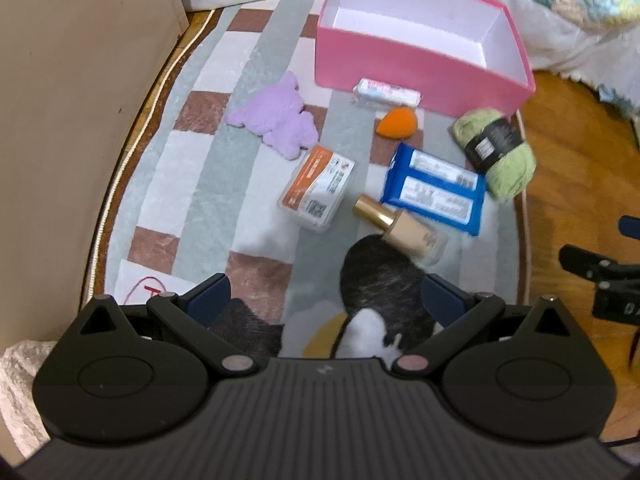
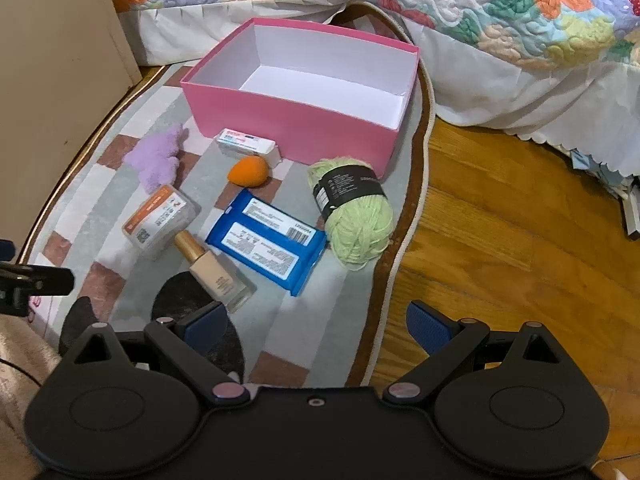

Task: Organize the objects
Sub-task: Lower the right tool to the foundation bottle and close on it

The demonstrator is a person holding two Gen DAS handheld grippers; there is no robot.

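Observation:
An empty pink box (image 1: 404,65) (image 2: 288,118) stands at the far end of the rug. In front of it lie a purple plush (image 1: 276,118) (image 2: 156,160), a small white packet (image 1: 386,92) (image 2: 248,146), an orange sponge (image 1: 397,122) (image 2: 249,171), an orange-and-clear pack (image 1: 318,188) (image 2: 160,216), a blue wipes pack (image 1: 434,188) (image 2: 266,242), a foundation bottle (image 1: 404,230) (image 2: 214,272) and green yarn (image 1: 496,152) (image 2: 352,212). My left gripper (image 1: 326,300) is open and empty, short of the bottle. My right gripper (image 2: 316,322) is open and empty, near the rug's edge.
A checked rug (image 1: 208,168) (image 2: 340,304) lies on a wood floor (image 2: 500,248). A beige cabinet (image 1: 72,100) (image 2: 52,64) stands at left. A bed with a floral quilt (image 2: 440,8) is behind the box. The other gripper shows at the right edge (image 1: 600,276).

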